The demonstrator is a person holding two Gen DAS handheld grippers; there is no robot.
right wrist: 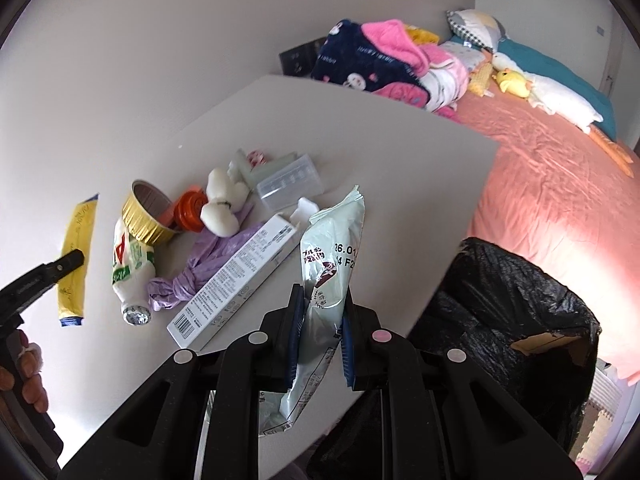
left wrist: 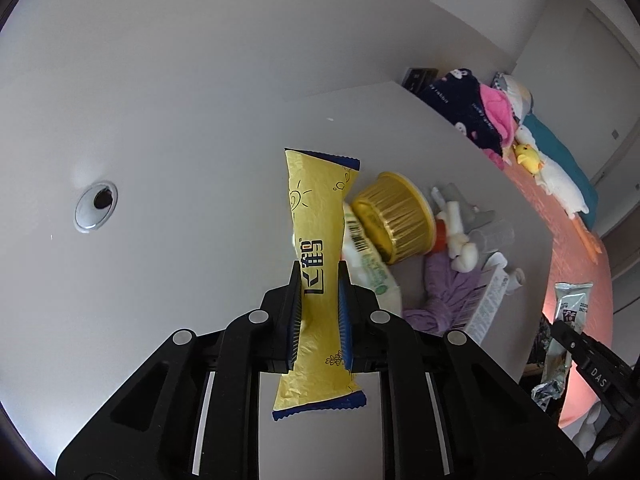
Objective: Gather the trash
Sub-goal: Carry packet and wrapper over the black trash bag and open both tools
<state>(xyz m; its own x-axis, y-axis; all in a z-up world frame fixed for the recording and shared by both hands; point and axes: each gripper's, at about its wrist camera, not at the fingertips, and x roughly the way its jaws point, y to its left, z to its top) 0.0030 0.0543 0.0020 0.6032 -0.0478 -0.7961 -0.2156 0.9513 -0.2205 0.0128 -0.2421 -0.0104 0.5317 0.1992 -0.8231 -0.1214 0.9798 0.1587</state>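
Two wrappers lifted, none binned yet. At nine o'clock on the tabletop (right wrist: 400,128), left hand-held gripper (left wrist: 319,280) pinched narrow on a yellow wrapper (left wrist: 320,216), held clear of the surface. Toward the centre, still lying loose: drink bottle (right wrist: 130,264), gold foil cup (right wrist: 146,212), orange cap (right wrist: 192,208), white plush toy (right wrist: 222,204), purple bag (right wrist: 208,264), long white box (right wrist: 240,276), clear plastic case (right wrist: 290,184). At six o'clock, right hand-held gripper (right wrist: 320,304) clamped tight on a pale green wrapper (right wrist: 332,248). At four o'clock, black-lined bin (right wrist: 512,312) beside the tabletop, interior not visible. Lower ends of both wrappers hidden behind the gripper bodies; small print unreadable.
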